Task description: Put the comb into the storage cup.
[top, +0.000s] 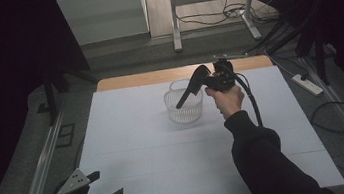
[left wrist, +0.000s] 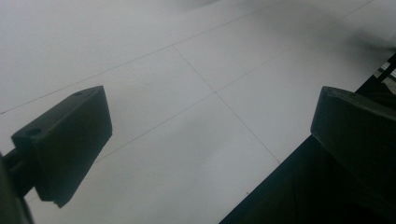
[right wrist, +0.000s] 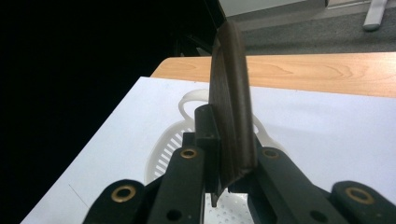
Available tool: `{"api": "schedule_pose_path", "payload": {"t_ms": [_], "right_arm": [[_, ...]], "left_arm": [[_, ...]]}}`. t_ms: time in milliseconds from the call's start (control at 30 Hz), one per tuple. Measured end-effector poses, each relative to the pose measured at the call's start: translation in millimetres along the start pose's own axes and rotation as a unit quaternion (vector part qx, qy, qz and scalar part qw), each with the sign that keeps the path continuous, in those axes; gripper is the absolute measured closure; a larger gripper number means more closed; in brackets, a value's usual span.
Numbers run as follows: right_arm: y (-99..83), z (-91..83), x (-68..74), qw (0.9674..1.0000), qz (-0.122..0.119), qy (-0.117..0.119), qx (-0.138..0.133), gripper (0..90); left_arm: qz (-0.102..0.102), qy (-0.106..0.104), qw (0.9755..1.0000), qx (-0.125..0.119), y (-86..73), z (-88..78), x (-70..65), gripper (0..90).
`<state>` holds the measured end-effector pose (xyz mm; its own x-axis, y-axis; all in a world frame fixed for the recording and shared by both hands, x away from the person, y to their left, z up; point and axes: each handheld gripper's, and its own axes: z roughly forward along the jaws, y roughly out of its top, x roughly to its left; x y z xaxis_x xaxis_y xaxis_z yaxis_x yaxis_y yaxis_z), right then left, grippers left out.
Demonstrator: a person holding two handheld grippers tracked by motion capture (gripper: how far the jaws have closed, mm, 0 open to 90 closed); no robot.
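Observation:
A dark brown, flat, curved strip (top: 190, 90) is clamped in my right gripper (top: 204, 79), which is held up over the far middle of the table. The strip's lower end slants down over a white slotted plastic basket (top: 185, 114). In the right gripper view the strip (right wrist: 232, 107) stands up between the shut jaws of the gripper (right wrist: 231, 156), with the basket (right wrist: 161, 151) just beyond and below. My left gripper (top: 107, 184) rests low at the table's near left corner, open and holding nothing. Its own view shows the gripper (left wrist: 210, 135) with jaws wide apart over bare white surface.
A white sheet (top: 142, 151) covers the table, and a wooden strip (top: 157, 76) shows along its far edge. Metal rails (top: 42, 164) run down both sides. On the floor lie a power strip (top: 309, 84) and cables (top: 339, 118) at the right.

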<state>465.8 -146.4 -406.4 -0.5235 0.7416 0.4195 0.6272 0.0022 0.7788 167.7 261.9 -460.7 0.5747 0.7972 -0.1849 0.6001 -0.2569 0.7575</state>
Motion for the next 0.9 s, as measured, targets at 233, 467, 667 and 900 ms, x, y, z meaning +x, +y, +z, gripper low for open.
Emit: {"api": "schedule_pose_path", "payload": {"t_ms": [233, 467, 667, 900], "right_arm": [[-3.8, 5.8, 1.0, 1.0000, -0.002, -0.005, 0.005, 86.1], [-8.4, 11.5, 0.4, 1.0000, 0.001, -0.005, 0.008, 86.1], [-13.7, 16.6, -0.9, 0.9999, 0.005, -0.003, 0.012, 86.0], [-17.9, 20.4, -4.1, 0.9998, 0.019, 0.004, 0.008, 86.0]], "left_arm": [[-0.004, 0.001, 1.0000, 0.006, 0.5, 1.4, 0.4, 0.0], [-0.007, 0.002, 0.9999, 0.010, 0.6, 1.9, 0.8, 0.0], [-0.008, 0.002, 0.9999, 0.010, 0.7, 2.1, 0.8, 0.0], [-0.008, 0.003, 0.9999, 0.011, 0.7, 2.2, 0.8, 0.0]]}}
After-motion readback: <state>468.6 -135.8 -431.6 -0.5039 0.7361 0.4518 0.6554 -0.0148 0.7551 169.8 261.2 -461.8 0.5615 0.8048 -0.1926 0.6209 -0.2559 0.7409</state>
